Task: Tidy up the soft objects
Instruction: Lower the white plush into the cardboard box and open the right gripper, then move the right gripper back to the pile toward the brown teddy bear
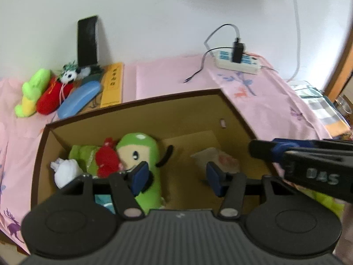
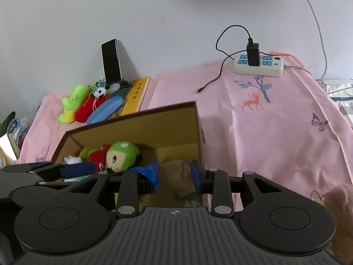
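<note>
An open cardboard box (image 1: 136,108) (image 2: 132,116) stands on a pink cloth. Inside it lie a green plush with a face (image 1: 141,148) (image 2: 123,154), a red plush (image 1: 107,156), a white plush (image 1: 66,170) and a pale beige soft thing (image 1: 216,156) (image 2: 178,176). My left gripper (image 1: 177,176) hangs open over the box with nothing between its fingers. My right gripper (image 2: 175,173) is open over the box's right end. The beige thing shows between its fingers, and the pads do not press on it. A green-yellow plush (image 1: 33,90), another red plush (image 1: 51,97) and a small panda toy (image 1: 68,76) lie outside at back left.
A blue case (image 1: 79,99), a yellow book (image 1: 112,86) and a propped phone (image 1: 87,40) sit behind the box. A power strip (image 1: 238,63) with a charger and loose cable lies at back right. A brownish plush (image 2: 339,201) shows at the lower right edge.
</note>
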### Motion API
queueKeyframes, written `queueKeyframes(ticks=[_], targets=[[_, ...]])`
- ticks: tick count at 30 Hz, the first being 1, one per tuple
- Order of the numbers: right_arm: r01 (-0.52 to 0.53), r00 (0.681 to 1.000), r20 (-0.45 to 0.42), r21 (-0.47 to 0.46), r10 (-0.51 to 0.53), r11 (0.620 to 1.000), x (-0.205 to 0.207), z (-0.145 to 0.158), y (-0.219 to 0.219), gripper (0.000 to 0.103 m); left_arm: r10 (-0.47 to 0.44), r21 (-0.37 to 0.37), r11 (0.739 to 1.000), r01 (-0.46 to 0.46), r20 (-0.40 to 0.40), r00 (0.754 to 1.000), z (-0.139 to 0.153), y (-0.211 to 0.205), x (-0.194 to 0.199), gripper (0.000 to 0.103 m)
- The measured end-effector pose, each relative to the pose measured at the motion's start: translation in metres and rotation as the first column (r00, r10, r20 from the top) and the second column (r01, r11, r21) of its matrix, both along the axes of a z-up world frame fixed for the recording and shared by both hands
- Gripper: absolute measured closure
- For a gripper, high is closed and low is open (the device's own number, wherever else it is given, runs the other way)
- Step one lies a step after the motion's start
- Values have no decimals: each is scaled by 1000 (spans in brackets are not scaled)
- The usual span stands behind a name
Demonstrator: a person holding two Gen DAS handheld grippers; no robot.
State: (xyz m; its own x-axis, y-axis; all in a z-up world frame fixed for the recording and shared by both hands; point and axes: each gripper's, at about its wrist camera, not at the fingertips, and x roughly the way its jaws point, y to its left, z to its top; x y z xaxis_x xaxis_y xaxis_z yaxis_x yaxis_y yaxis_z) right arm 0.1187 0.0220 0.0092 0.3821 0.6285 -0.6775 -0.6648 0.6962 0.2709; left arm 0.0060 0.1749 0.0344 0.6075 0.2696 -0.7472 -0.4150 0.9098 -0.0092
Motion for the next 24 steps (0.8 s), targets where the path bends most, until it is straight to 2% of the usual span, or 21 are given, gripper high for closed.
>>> queueKeyframes(ticks=[8,14,24], targets=[[36,999,-7,12,-36,999,1,1,-38,88,-70,32,997,71,-14,997,1,-43,0,47],[79,997,-22,2,-79,997,6,-4,-68,88,-107,-14,994,106,-37,994,-5,-67,10,47],[167,985,-32,-4,-167,986,20,-11,-116,87,-159,-5,987,159,-60,986,-9,-106,35,44]])
